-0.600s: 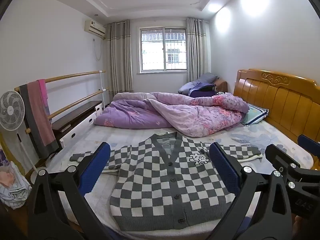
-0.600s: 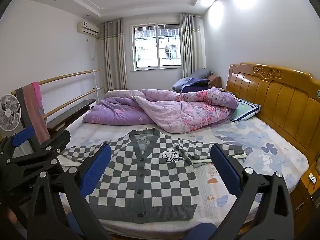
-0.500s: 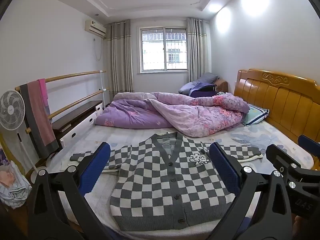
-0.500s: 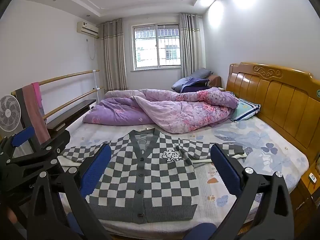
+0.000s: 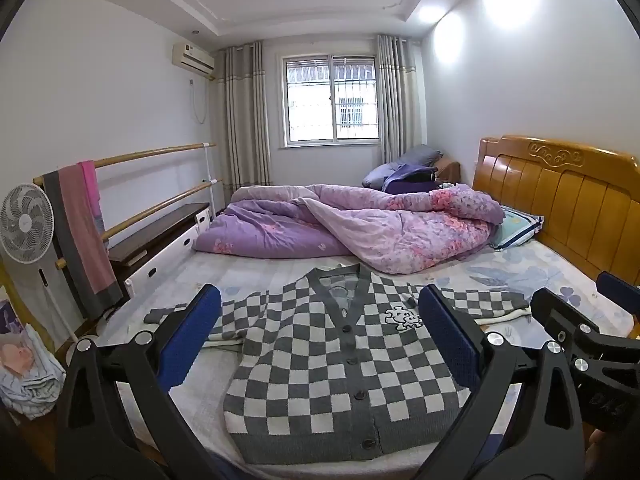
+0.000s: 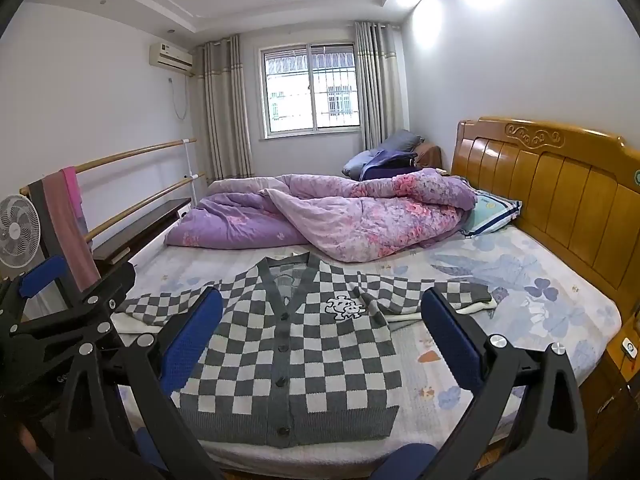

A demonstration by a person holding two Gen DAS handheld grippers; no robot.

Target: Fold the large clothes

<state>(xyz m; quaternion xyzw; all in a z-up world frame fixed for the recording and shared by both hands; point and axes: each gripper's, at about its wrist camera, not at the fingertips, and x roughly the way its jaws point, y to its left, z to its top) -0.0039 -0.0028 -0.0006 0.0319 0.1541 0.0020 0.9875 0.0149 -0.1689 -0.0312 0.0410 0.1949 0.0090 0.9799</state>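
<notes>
A grey-and-white checked cardigan (image 5: 340,364) (image 6: 292,360) lies flat and buttoned on the near part of the bed, both sleeves spread sideways. My left gripper (image 5: 320,332) hovers in front of it, wide open, with nothing between its blue pads. My right gripper (image 6: 322,332) is also wide open and empty, held short of the cardigan's hem. In the right wrist view the left gripper (image 6: 60,300) shows at the left edge. The right gripper's arm shows at the right edge of the left wrist view.
A rumpled purple floral duvet (image 5: 360,228) fills the far half of the bed, with a pillow (image 6: 490,214) beside the wooden headboard (image 6: 560,188). A rail with hanging cloths (image 5: 80,232), a fan (image 5: 24,224) and a low cabinet (image 5: 160,236) stand left of the bed.
</notes>
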